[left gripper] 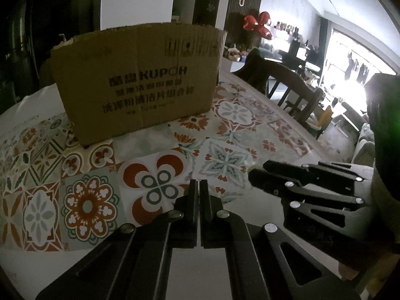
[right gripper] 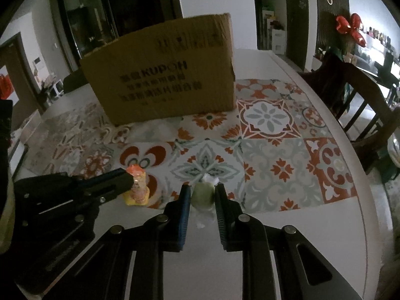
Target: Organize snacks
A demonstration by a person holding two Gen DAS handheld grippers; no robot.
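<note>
My right gripper (right gripper: 201, 187) is shut on a round green snack (right gripper: 203, 196) in a clear wrapper, just above the near edge of the patterned mat (right gripper: 275, 150). To its left, my left gripper (right gripper: 129, 178) is shut, with its tips against the upper part of an orange and yellow snack packet (right gripper: 137, 190). In the left wrist view the left gripper (left gripper: 199, 183) shows its fingers pressed together; the packet is hidden beneath them. The right gripper (left gripper: 255, 175) reaches in from the right. A brown cardboard box (right gripper: 162, 75) (left gripper: 135, 80) stands upright at the far side of the mat.
The mat (left gripper: 225, 155) lies on a white round table (right gripper: 300, 225). A dark wooden chair (right gripper: 355, 95) (left gripper: 287, 80) stands at the table's right edge. A furnished room with a red balloon (left gripper: 260, 25) lies beyond.
</note>
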